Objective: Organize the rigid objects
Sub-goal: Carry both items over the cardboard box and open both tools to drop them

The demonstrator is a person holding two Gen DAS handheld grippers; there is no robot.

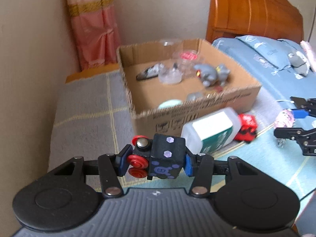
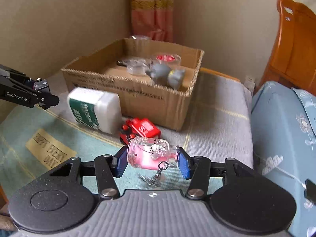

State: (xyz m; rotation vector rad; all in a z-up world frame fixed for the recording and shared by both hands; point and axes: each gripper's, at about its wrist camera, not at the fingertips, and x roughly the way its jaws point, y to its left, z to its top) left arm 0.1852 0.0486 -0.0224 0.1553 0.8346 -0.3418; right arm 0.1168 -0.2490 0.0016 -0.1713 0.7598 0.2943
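My left gripper (image 1: 155, 161) is shut on a black fidget cube (image 1: 165, 157) with red buttons, held above the mat in front of the cardboard box (image 1: 197, 112). My right gripper (image 2: 152, 161) is shut on a small pink glass jar keychain (image 2: 151, 155), its chain hanging below. The box (image 2: 138, 96) holds a grey toy animal (image 1: 213, 74), clear plastic cups and other small items. A white bottle with a green label (image 1: 212, 131) and a red toy car (image 1: 246, 131) lie on the mat just before the box. They also show in the right wrist view, bottle (image 2: 94, 109) and car (image 2: 141, 129).
A grey and teal mat (image 2: 213, 118) covers the bed. A blue pillow (image 2: 282, 138) lies to the right, with a wooden headboard (image 1: 254, 11) behind. Walls and a pink curtain (image 1: 92, 23) stand behind the box. The right gripper shows in the left wrist view (image 1: 296, 122).
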